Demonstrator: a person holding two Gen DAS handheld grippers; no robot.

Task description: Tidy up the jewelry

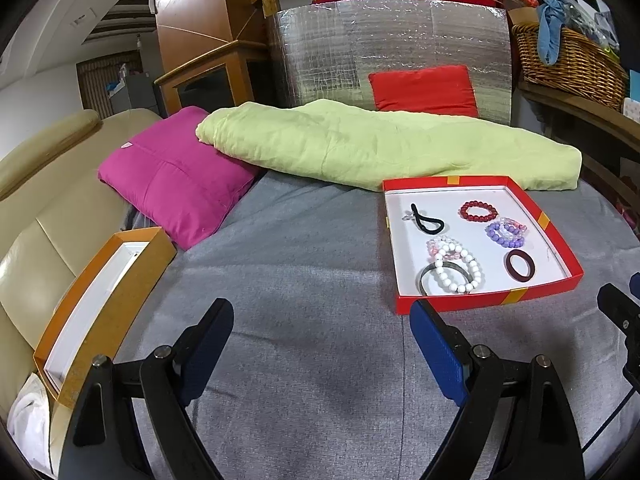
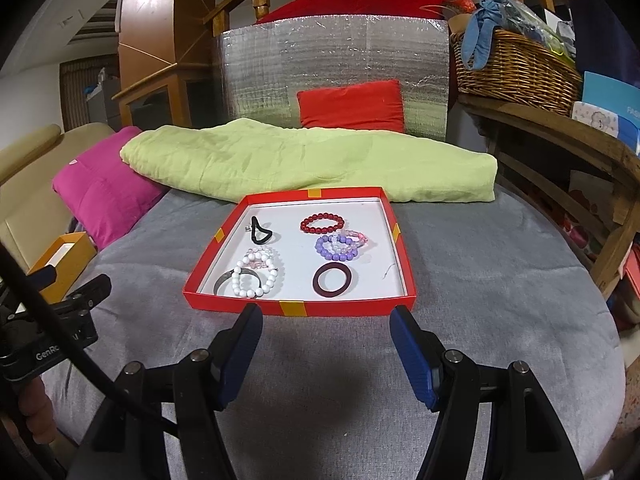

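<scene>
Both tongs stand spread and empty above the grey bedspread (image 2: 320,380): our left gripper (image 1: 322,344) well short of the orange box (image 1: 100,312) at the left edge, our right gripper (image 2: 326,350) squarely in front of the red tray (image 2: 224,280), its tips just short of the near wall.

All the jewelry lies inside that tray: a black hair tie (image 2: 261,232), a red bead bracelet (image 2: 322,223), a purple bead bracelet (image 2: 335,250) overlapping a clear pink one, a dark red bangle (image 2: 333,278), and a white bead bracelet (image 2: 256,280) lying across a metal bangle (image 2: 224,282) and touching another pink strand.

We judge the tangle the main risk: pinching the white beads may drag its neighbours out too. The shallow tray may also slide on the soft cover if a finger catches its wall.

The rings lie flat, with no real direction; only the hair tie is elongated, running from far left to near right in the right wrist view.
</scene>
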